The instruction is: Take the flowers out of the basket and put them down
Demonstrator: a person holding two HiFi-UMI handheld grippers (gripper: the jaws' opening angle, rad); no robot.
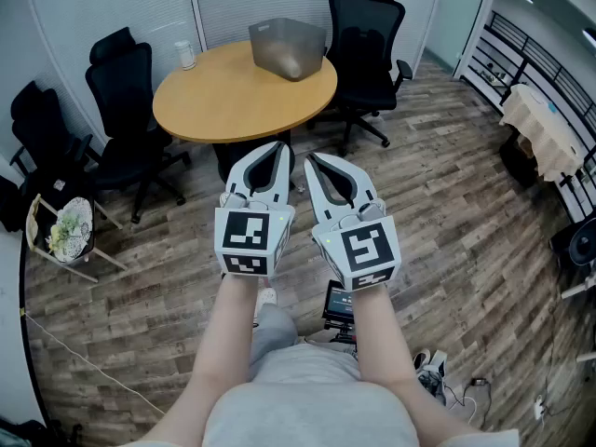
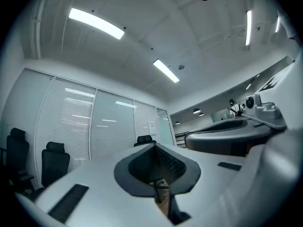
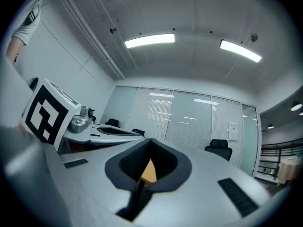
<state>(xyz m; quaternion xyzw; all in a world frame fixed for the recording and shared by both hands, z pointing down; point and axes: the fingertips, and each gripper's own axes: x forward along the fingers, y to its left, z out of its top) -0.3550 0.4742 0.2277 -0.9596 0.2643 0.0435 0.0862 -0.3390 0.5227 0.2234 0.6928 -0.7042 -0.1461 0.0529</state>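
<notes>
Left tool (image 1: 277,150) and right tool (image 1: 313,158) both closed, empty, side by side, short of the worktop (image 1: 214,110). Flowers (image 1: 70,229) seem to be in the basket (image 1: 34,217) on the floor, far left. Turn there, open the jaws early, and grip the stems.

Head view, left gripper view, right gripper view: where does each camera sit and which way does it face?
Head view: on the person's head, looking steeply down at the floor, round table and chairs; forearms, left tongs and right tongs show.
Left gripper view: on the left tongs, facing slightly upward along shut jaws at blinds and ceiling lights; right tongs at right.
Right gripper view: on the right tongs, facing likewise; left tongs at left.
Shared: both gripper views show the blinds.
</notes>
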